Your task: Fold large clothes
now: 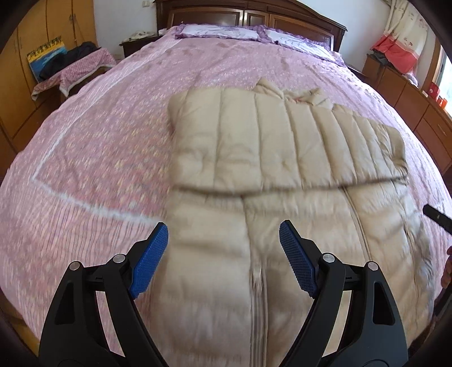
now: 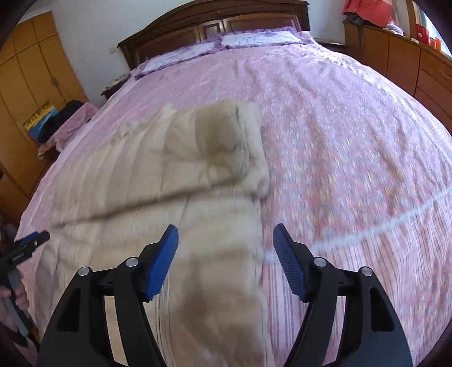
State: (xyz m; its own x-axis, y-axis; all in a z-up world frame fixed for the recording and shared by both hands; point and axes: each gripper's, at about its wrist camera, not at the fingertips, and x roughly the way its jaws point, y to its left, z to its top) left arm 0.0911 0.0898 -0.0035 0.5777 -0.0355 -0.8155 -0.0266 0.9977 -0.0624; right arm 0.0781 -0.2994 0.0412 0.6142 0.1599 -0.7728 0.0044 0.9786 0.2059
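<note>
From the left wrist camera, we're looking down at a beige puffer jacket [image 1: 282,169] lying on the pink bedspread [image 1: 113,141] of the bed. Its top part is sitting folded down over the lower part, with the zipper [image 1: 258,282] running toward us down the middle. Our left tool [image 1: 223,240] is hovering just above the near end of the jacket with its blue pads [image 1: 151,259] spread wide apart, gripping nothing. The black tip of the other tool is poking in at the right edge. Two purple-trimmed pillows [image 1: 220,31] are lying up by the dark wooden headboard [image 1: 254,14]. The picture is pretty blurry near the bottom.

From the right wrist camera, we're seeing the same jacket [image 2: 169,175] lying left of centre on the bedspread [image 2: 353,141], its folded part bunching up into a puffy corner. Our right tool [image 2: 226,240] is hanging over the jacket's right edge, pads [image 2: 288,259] standing well apart and empty. The left tool [image 2: 34,238] is showing at the far left. Wooden cabinets [image 2: 409,65] are lining the right wall.
</note>
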